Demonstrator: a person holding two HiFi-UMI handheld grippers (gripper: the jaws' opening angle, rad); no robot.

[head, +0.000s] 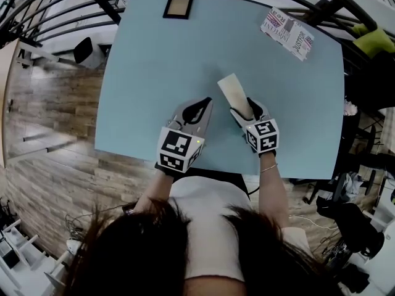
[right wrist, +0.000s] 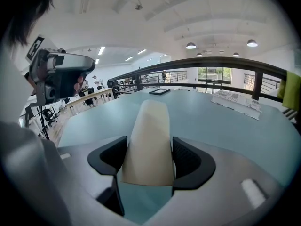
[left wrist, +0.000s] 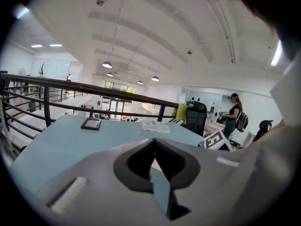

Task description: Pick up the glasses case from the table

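Now the right claw (right wrist: 149, 160) squeezes the near end of the long, smooth, cream-coloured glasses case (head: 233, 90) between its two wide-apart pads. The case sticks out over the pale blue table (head: 154, 54) and looks a little lifted. So the pick-up seems nearly done; only raising it clear is left. The left claw (left wrist: 154, 161) is pinched together with nothing in it.

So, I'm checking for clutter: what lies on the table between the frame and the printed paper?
Nothing: the head view shows only bare table between the frame and the printed paper.
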